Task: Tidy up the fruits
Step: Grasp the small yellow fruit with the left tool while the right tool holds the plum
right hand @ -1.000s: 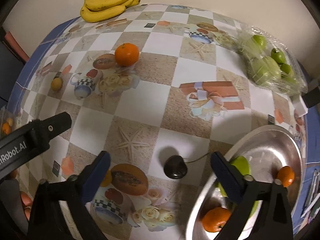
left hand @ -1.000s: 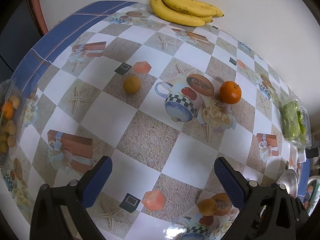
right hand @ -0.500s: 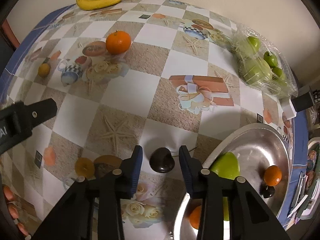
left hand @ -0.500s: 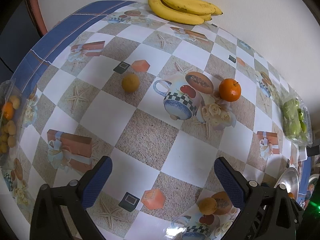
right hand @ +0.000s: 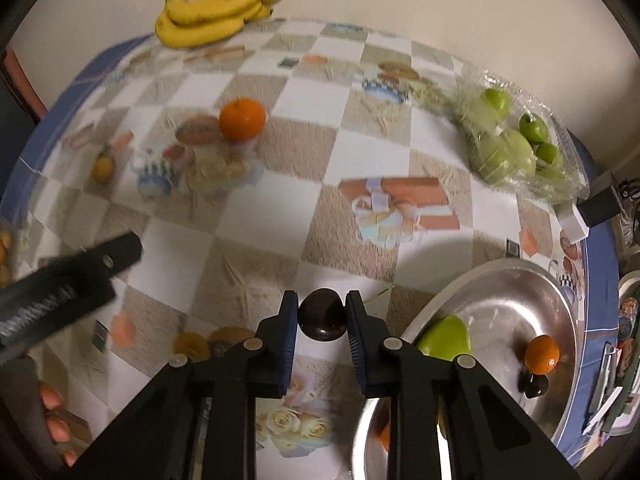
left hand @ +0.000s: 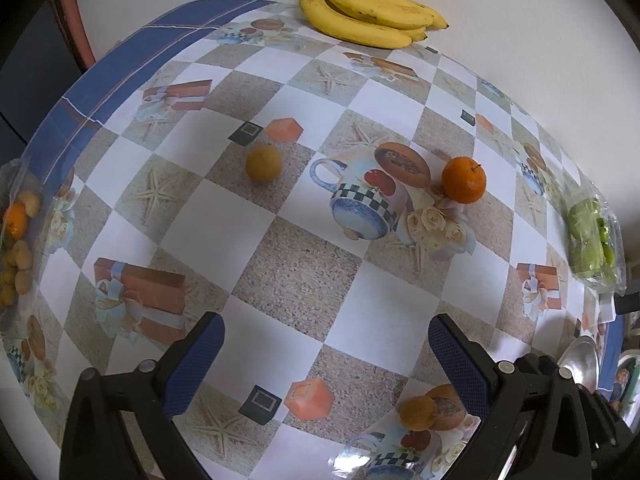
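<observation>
Checkered oilcloth printed with starfish, gift boxes and teacups covers the table (left hand: 296,276), which stands against a pale wall.

From the left wrist view, the left gripper (left hand: 326,354) hangs above the cloth with its blue pads wide apart and nothing between them. Ahead of it and a little to the left lies a small yellow fruit (left hand: 263,162); ahead and to the right sits an orange (left hand: 464,180) on the printed cup pattern. Far ahead, against the wall, rests a bunch of bananas (left hand: 368,20). Off to the right edge lies a clear bag of green fruit (left hand: 592,240), and off to the left edge a bag of small yellow and orange fruits (left hand: 16,248). Just beside the right finger sits another small yellow-orange fruit (left hand: 418,412).

From the right wrist view, the right gripper (right hand: 322,320) is clamped on a dark round fruit (right hand: 322,315), both pads pressing its sides, right over the cloth. To the right of the tongs stands a metal bowl (right hand: 556,304) holding a green apple (right hand: 446,338), a small orange (right hand: 542,354) and a second dark fruit (right hand: 532,386). Ahead and to the left are the orange (right hand: 242,118) and, further off, the bananas (right hand: 212,14); ahead and to the right is the bag of green fruit (right hand: 516,144). To the left, blurred, juts the left gripper's body.
</observation>
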### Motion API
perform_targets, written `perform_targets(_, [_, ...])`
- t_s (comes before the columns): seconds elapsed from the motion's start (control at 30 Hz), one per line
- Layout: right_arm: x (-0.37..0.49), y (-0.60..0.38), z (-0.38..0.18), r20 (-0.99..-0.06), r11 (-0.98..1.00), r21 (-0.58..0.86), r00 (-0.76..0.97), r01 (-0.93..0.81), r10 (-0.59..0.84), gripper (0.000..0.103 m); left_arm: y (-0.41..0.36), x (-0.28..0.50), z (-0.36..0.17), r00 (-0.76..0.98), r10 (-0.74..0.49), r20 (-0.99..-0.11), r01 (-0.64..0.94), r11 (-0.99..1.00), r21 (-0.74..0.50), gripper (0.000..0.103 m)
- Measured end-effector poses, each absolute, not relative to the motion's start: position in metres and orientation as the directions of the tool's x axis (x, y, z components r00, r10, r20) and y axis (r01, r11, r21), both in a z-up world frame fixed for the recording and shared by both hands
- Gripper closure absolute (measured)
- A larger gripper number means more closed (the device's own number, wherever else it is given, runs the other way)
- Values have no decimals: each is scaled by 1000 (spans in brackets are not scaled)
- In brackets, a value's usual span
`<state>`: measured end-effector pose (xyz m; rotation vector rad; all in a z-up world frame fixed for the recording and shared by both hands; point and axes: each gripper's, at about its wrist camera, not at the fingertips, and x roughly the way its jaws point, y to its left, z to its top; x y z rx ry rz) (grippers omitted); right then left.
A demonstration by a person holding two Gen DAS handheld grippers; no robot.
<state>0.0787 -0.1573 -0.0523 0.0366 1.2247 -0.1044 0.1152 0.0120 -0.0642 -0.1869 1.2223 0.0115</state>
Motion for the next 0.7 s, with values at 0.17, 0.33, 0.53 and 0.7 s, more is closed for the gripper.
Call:
perform_targets(0.17, [83, -158, -50, -938, 993, -6, 344, 116, -46, 78, 12, 118, -59, 374, -93, -923, -80, 988, -132, 0])
perform_targets(0.33, [94, -163, -42, -928, 990, 29, 373, 139, -25, 78, 19, 138, -61, 384, -115, -916, -12, 992, -130, 0])
perform_targets(0.53, [113, -170, -39, -922, 984, 54, 387, 167, -15, 78, 36, 174, -52, 403, -80, -912, 42, 997, -69, 0])
perform_targets(0.7, [129, -172, -35, -916, 983, 62, 401, 170, -11, 78, 43, 201, -44, 396, -75, -915, 55, 997, -58, 0])
